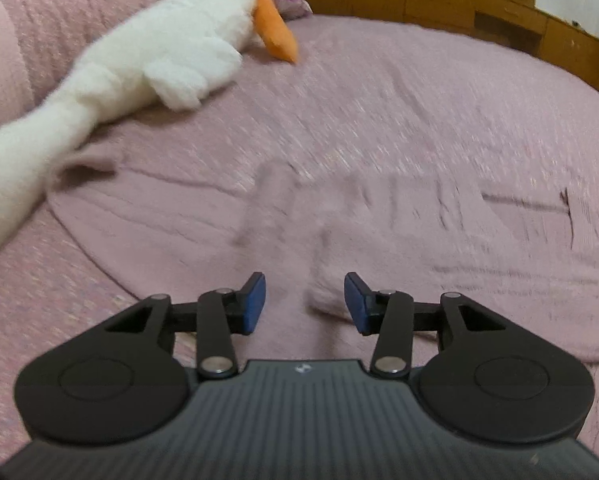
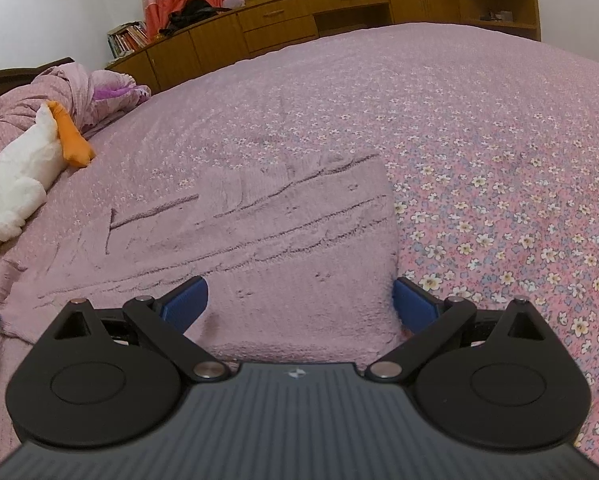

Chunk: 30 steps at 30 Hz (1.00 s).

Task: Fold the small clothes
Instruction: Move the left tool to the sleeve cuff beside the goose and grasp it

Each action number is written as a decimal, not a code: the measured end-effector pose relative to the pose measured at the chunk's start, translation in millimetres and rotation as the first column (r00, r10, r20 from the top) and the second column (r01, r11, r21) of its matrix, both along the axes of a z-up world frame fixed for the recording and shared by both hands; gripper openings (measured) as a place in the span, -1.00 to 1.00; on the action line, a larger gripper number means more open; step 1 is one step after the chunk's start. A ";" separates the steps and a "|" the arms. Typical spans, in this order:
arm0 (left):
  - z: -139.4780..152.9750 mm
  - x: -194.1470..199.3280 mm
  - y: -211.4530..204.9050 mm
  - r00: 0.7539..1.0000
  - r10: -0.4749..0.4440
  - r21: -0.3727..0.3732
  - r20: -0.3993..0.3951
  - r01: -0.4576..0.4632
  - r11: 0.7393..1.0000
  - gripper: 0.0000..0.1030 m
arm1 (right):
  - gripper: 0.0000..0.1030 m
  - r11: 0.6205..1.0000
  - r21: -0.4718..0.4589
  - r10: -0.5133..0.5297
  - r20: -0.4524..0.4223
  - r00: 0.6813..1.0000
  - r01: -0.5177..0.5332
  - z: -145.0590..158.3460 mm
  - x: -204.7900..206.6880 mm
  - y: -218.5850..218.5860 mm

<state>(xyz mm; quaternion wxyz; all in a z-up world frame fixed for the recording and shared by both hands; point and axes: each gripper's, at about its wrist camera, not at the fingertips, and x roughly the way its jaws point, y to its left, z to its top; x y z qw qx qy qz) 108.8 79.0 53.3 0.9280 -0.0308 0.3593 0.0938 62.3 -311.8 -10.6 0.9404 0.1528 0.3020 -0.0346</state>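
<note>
A fuzzy mauve garment (image 1: 399,232) lies spread flat on the pink floral bedspread (image 1: 379,92), with folds and dark seam lines showing. My left gripper (image 1: 305,304) hovers just over its near edge, blue pads apart, and a raised fold of the cloth lies between them without being pinched. The view is motion-blurred. In the right wrist view the same garment (image 2: 279,240) fills the middle. My right gripper (image 2: 299,304) stands wide open over its near right corner, one pad on each side of the cloth and neither pressing.
A white plush goose (image 1: 159,60) with orange feet lies at the left, also the plush goose (image 2: 15,184). A crumpled pink quilt (image 2: 79,92) is piled behind it. Wooden cabinets (image 2: 339,4) run beyond the bed's far edge. The bedspread (image 2: 499,160) extends to the right.
</note>
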 end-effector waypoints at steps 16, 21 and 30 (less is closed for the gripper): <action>44.4 -5.6 128.1 0.983 0.180 -0.068 -0.024 -0.182 0.981 0.04 | 0.97 0.995 0.095 0.033 0.041 0.999 -0.037 49.7 -63.4 17.1; 21.5 0.5 149.8 0.974 0.216 -0.084 -0.065 -0.221 0.972 0.18 | 0.97 0.996 0.079 0.038 0.017 0.999 -0.039 51.7 -90.6 30.8; -7.8 12.5 186.7 0.959 0.269 -0.107 -0.095 -0.278 0.955 0.38 | 0.97 0.999 0.038 0.014 -0.050 0.999 -0.012 34.4 -102.8 41.7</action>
